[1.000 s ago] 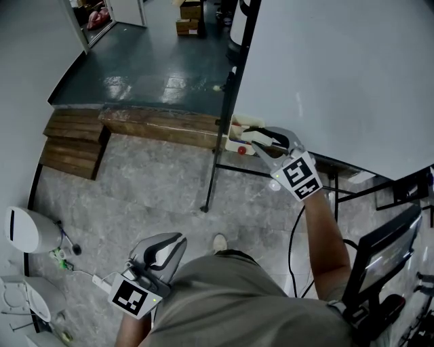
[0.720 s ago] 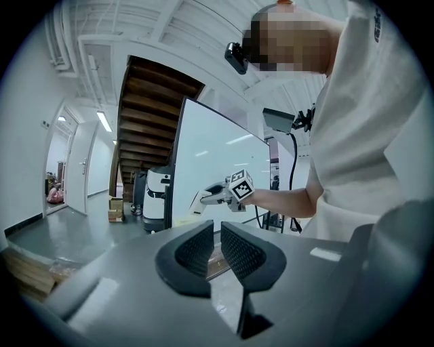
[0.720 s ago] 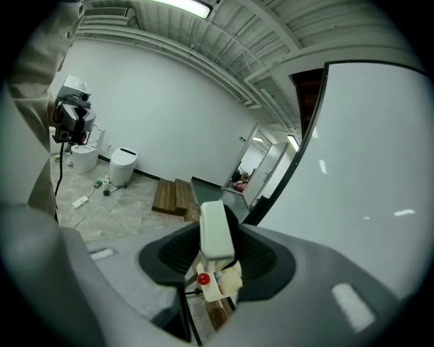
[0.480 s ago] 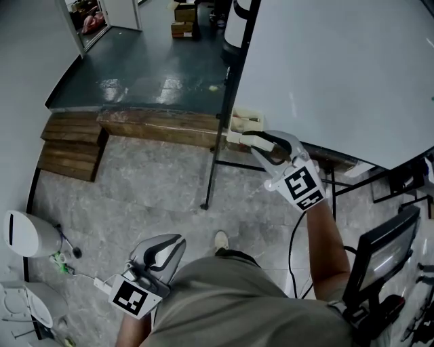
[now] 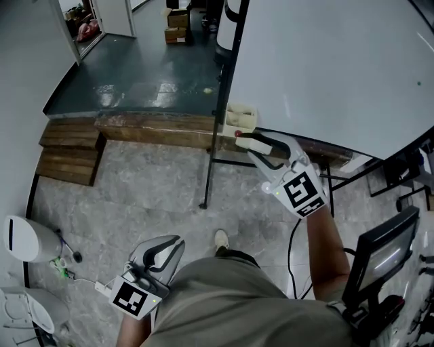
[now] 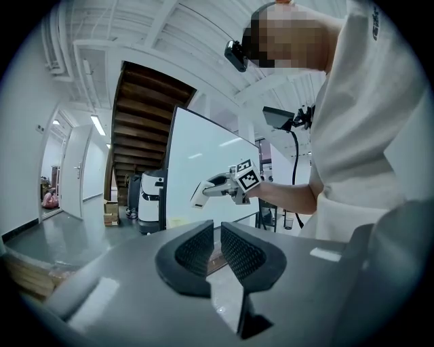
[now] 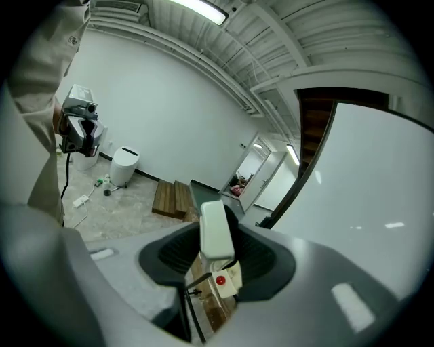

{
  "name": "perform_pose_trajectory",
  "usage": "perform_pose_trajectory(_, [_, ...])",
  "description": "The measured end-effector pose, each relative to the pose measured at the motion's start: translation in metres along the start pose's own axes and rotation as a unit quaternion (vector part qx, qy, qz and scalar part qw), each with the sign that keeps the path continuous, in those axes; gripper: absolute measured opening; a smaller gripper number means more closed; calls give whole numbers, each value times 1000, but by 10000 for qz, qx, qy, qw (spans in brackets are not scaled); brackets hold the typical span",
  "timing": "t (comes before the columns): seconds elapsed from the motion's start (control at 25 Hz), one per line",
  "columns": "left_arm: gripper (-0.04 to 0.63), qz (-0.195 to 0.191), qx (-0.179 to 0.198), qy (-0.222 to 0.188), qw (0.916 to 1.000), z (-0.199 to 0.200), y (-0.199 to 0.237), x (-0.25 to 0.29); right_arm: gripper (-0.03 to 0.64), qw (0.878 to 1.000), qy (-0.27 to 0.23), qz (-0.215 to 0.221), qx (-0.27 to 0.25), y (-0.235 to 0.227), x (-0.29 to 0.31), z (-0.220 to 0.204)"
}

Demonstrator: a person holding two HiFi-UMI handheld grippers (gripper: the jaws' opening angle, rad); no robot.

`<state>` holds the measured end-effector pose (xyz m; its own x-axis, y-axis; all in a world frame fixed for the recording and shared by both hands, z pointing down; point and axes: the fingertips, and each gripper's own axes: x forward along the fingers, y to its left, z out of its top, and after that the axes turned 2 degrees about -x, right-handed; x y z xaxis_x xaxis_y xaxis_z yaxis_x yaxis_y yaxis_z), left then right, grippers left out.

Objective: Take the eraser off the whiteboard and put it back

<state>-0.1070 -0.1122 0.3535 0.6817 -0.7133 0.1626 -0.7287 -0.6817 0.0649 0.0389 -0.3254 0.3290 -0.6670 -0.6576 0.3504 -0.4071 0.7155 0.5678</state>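
Note:
My right gripper (image 5: 261, 146) is shut on a white block eraser (image 5: 252, 142), held out in the air just off the lower left corner of the whiteboard (image 5: 325, 68). From the right gripper view the eraser (image 7: 215, 230) stands upright between the dark pads. Beyond it a cream tray (image 7: 224, 283) with a red dot hangs at the board's edge. That tray (image 5: 241, 116) lies just past the eraser in the head view. My left gripper (image 5: 165, 252) is low by the person's waist, jaws together with nothing between them (image 6: 214, 247).
The board's black stand leg (image 5: 211, 162) comes down to the stone floor. Wooden steps (image 5: 68, 149) lie to the left and a white bin (image 5: 27, 237) stands at the near left. A monitor on a stand (image 5: 380, 257) is at the right. Boxes (image 5: 178, 17) sit at the far end.
My right gripper has carried the eraser a little up and to the left in the picture; the cream tray now shows beyond the jaws instead of beside them. The left gripper stays at the waist.

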Motion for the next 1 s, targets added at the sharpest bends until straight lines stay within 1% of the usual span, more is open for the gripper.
perform_pose_trajectory(0.16, [35,-32,62,-19,10000,-9,-17,-26,161,10000,-22,-46,-81,27,-22,16])
perform_pose_trajectory(0.24, [34,-40,51,-10,10000,-12,-20,-29,161,10000,-21,-52,-71,31,-26,19])
perform_pose_trajectory(0.56, [35,-72,31,28,10000,-11,-19,-28,161,10000,-9,-24,-93,33,-32,25])
perform_pose_trajectory(0.8, [34,-59,99,100,9999,-10,-18,-28,161,10000,-10,-45,-41,34,-33,24])
perform_pose_trajectory(1.0, [35,-96,28,68,9999,-9,-16,-30,161,10000,22,-68,4,32,-32,21])
